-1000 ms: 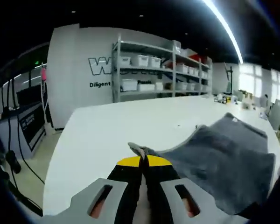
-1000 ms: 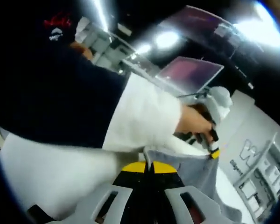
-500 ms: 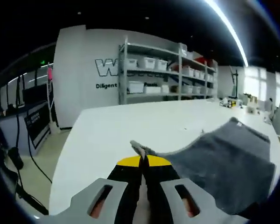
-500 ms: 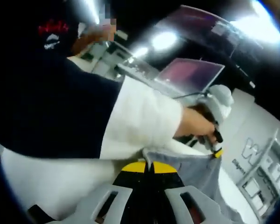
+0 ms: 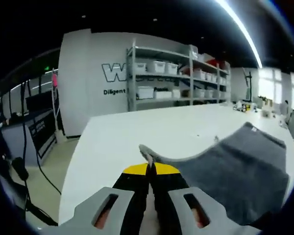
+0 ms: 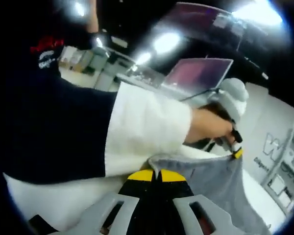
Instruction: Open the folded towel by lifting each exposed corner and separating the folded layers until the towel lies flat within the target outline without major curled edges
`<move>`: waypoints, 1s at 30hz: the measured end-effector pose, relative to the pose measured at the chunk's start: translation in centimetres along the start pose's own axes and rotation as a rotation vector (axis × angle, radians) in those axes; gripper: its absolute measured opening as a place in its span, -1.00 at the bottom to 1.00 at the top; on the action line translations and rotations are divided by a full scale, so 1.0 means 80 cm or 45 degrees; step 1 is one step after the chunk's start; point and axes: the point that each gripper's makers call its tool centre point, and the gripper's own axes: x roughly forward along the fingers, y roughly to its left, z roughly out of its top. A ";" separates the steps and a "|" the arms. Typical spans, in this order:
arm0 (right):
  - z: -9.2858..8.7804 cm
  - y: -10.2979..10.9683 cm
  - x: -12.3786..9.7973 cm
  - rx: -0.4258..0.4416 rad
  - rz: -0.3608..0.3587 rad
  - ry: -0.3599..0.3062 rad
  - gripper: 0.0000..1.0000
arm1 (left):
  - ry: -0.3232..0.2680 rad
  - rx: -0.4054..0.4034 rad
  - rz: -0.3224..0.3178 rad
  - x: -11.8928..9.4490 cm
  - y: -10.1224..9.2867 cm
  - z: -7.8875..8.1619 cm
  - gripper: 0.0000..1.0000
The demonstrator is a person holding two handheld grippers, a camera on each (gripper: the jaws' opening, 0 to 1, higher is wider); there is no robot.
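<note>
The left gripper [image 5: 150, 169], black with yellow tips, had its jaws pressed together on one corner of the soft grey towel [image 5: 235, 174], a small tuft of cloth poking up just past the tips. From there the towel spread away to the right, draping down toward the broad white table [image 5: 132, 137] with its far edge lying on the tabletop. Behind the table stood grey metal shelving [image 5: 176, 78] stacked with white bins, against a wall with dark lettering.

The right gripper [image 6: 157, 175], of the same make, was likewise clamped on another corner of the towel [image 6: 215, 178], which stretched taut from its tips up to the left gripper [image 6: 237, 152] held in the person's hand [image 6: 210, 126]. A white sleeve [image 6: 144, 129] and dark clothing sat close behind.
</note>
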 end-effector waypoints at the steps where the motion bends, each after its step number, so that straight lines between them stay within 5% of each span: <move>1: 0.001 0.001 0.000 -0.001 0.004 -0.007 -1.00 | 0.002 0.003 0.003 -0.001 0.001 0.000 -0.96; 14: 0.008 0.016 0.015 -0.038 0.048 -0.023 -1.00 | 0.028 0.001 0.029 -0.006 0.015 -0.005 -0.96; 30: -0.019 0.030 0.024 -0.122 0.111 0.103 -1.00 | 0.231 0.238 0.113 0.004 0.019 -0.046 -0.94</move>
